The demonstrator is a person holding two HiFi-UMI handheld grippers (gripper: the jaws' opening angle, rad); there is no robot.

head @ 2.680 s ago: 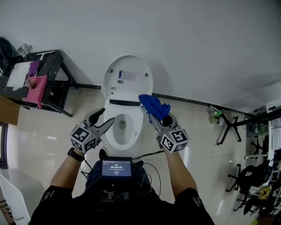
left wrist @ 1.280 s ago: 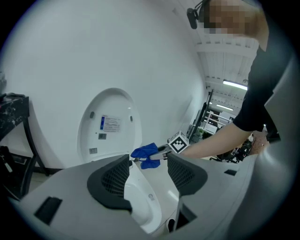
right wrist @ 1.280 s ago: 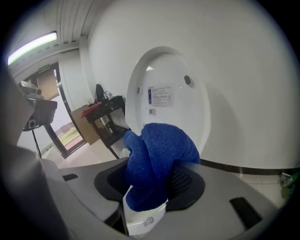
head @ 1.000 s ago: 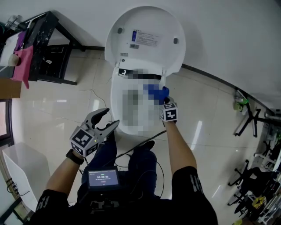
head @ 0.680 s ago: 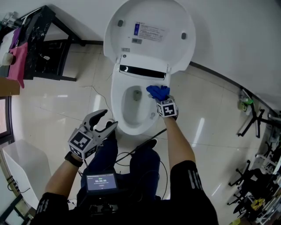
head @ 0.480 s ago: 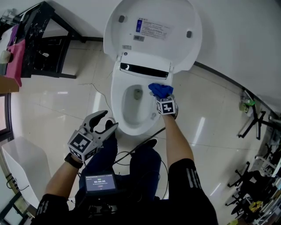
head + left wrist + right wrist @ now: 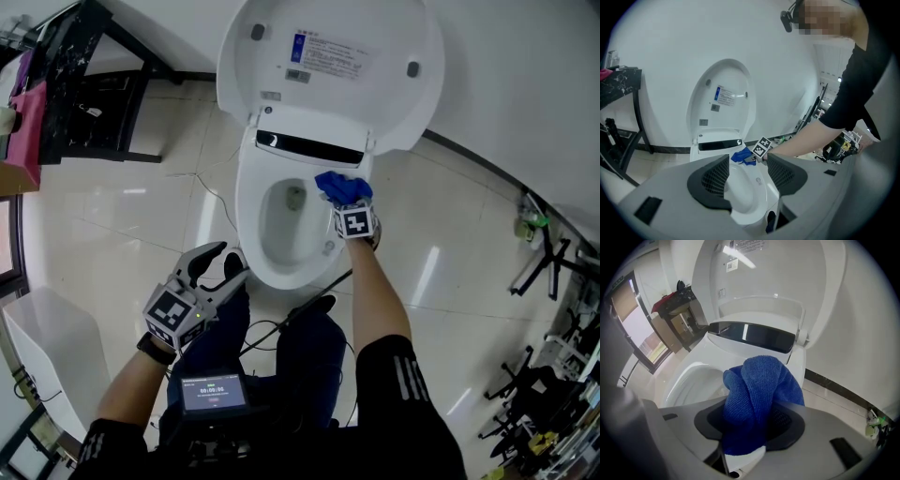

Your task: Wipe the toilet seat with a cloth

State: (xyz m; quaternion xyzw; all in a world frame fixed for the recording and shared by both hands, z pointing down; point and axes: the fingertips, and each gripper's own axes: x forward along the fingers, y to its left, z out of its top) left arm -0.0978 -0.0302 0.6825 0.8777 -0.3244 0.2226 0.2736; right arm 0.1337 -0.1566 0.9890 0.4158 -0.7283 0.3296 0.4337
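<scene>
step: wipe, R rear of white oval toilet seat (image 7: 247, 208) | R gripper (image 7: 346, 202) clamped on bunched blue microfibre cloth (image 7: 339, 186) | L gripper (image 7: 230, 262) jaws apart, empty | next: prob drag cloth fwd along rim

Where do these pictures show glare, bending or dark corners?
Head view: glare streaks on the floor tiles, and the baseboard bends. Left gripper view: dark rounded corners. Right gripper view: a lamp reflects on the raised lid; the blue cloth is sharp.
</scene>
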